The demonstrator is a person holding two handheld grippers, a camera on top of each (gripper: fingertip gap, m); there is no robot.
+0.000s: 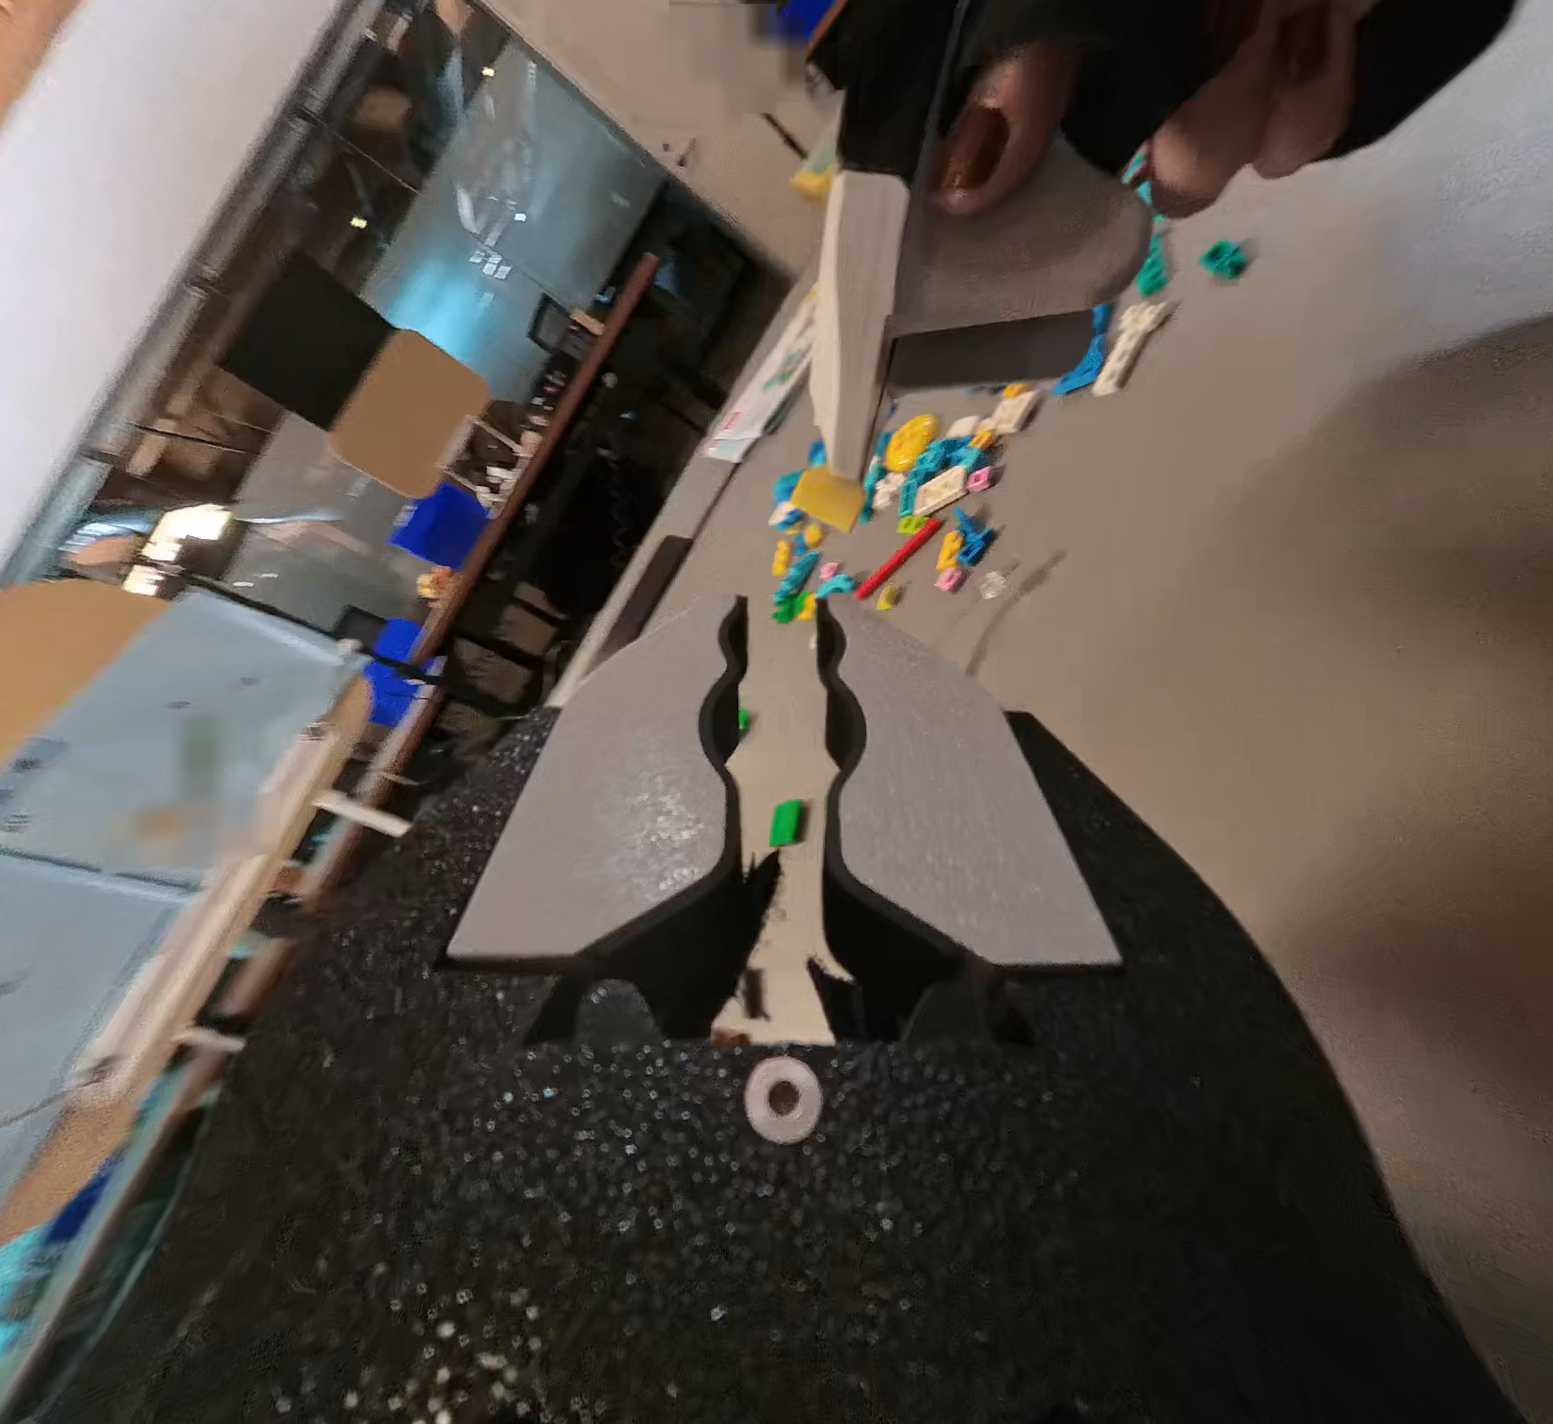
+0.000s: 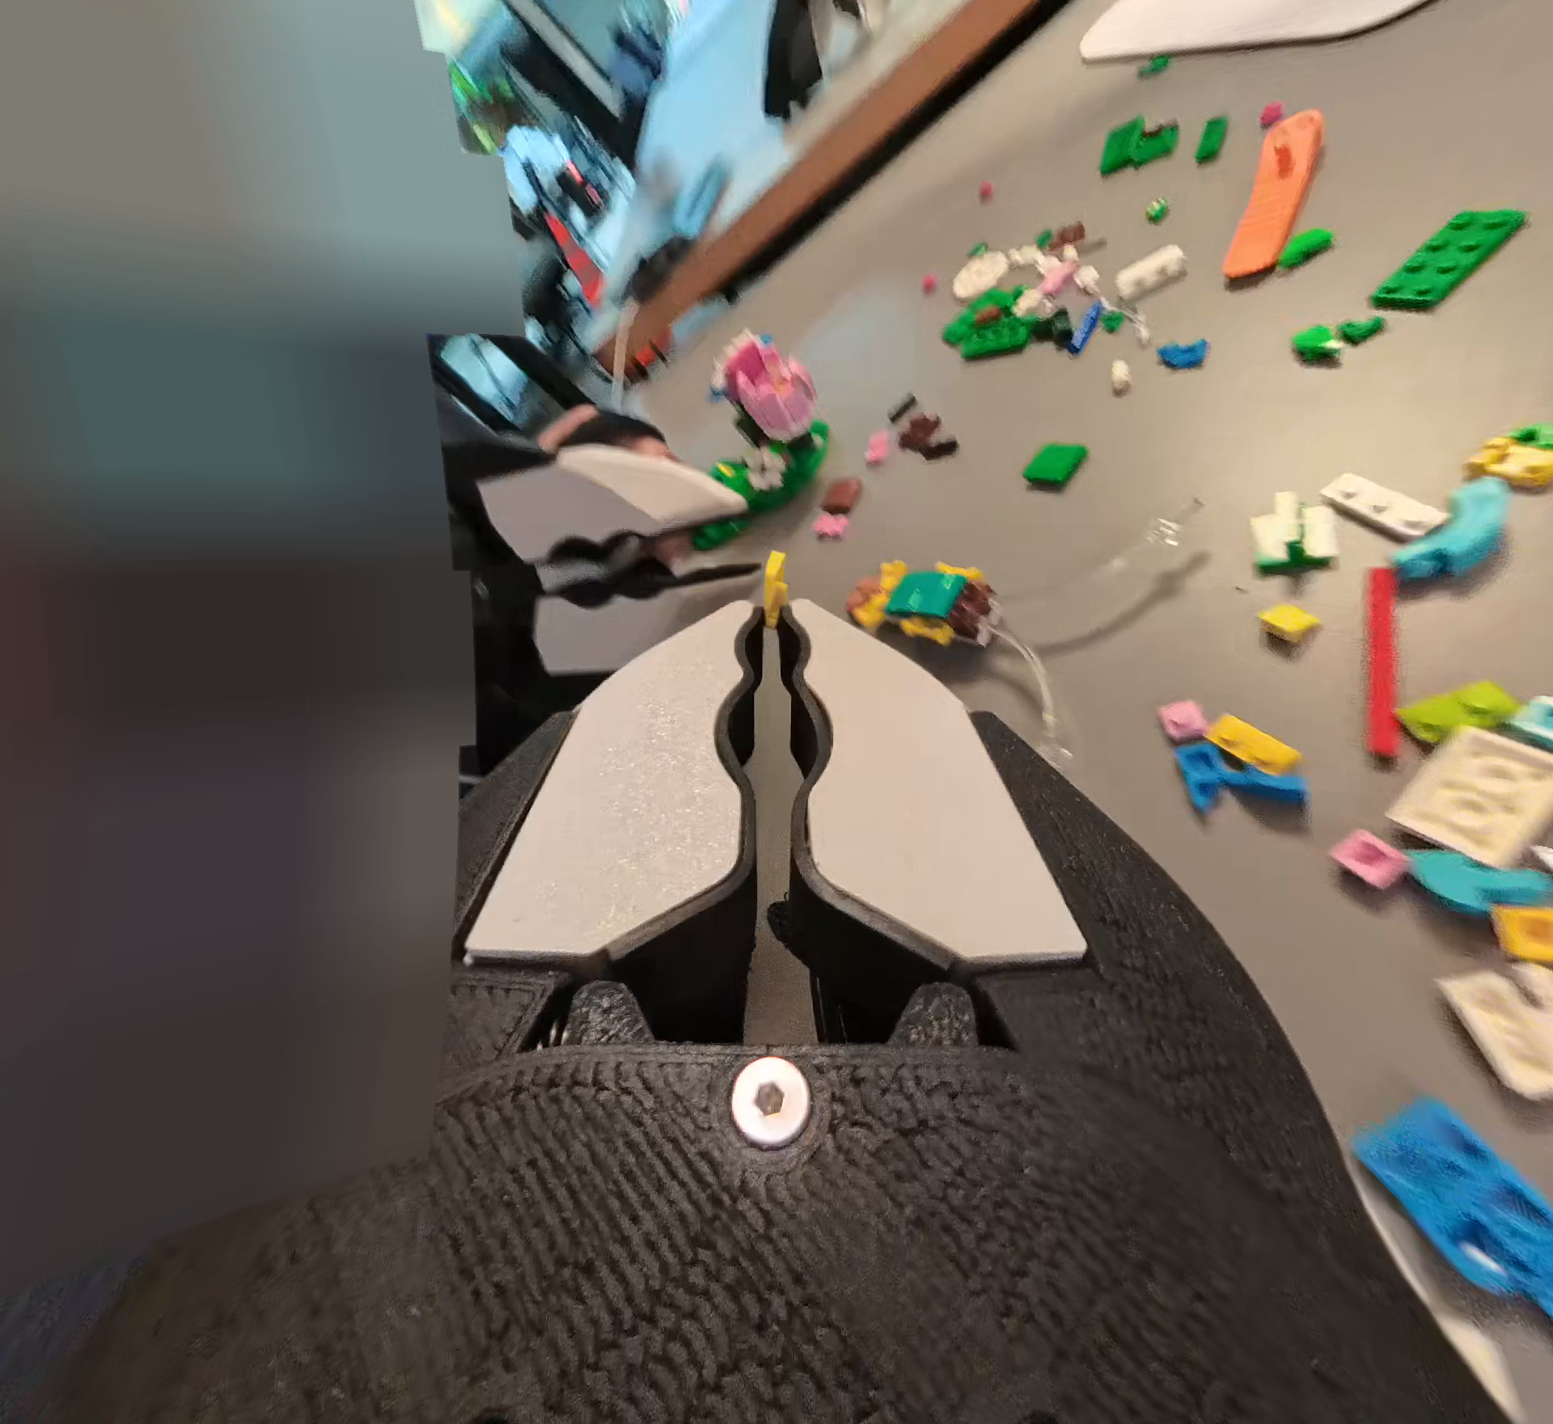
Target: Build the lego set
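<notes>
Right hand-held gripper [image 2: 771, 615] pinches a yellow piece [image 2: 774, 588]; left hand-held gripper [image 1: 781, 611] gapes empty.

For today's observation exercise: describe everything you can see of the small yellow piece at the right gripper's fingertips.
The small yellow piece is a thin, flat sliver of glossy plastic, blurred, so studs cannot be made out. It stands nearly upright, its lower end pinched between the tips of the right gripper, whose jaws are closed on it. Most of it sticks out above the grey finger pads. It is lifted clear of the grey table and touches nothing else.
</notes>
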